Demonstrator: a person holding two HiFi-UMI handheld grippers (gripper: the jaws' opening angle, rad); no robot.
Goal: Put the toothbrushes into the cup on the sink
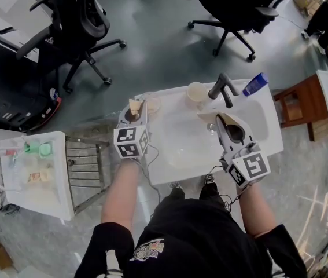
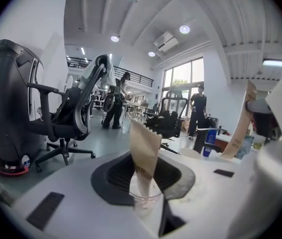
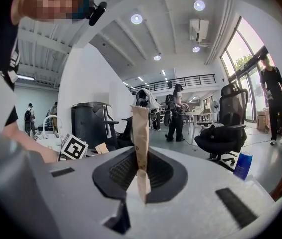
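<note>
My left tongs (image 1: 136, 108), narrowly parted, flank a wrapped toothbrush (image 2: 144, 143) in the clear cup (image 2: 145, 203); right tongs (image 1: 221, 125) pinch a second toothbrush (image 3: 140, 133), black tap (image 1: 221, 88) just beyond, open basin (image 1: 181, 149) between

A black office chair (image 1: 74, 22) stands at upper left, and a second office chair (image 1: 239, 4) at upper right. A blue bottle (image 1: 255, 84) lies just right of the dark faucet (image 1: 221, 88). A wooden stand (image 1: 295, 106) sits further right. A metal rack (image 1: 85, 167) adjoins a white cabinet (image 1: 36, 196) at lower left.
</note>
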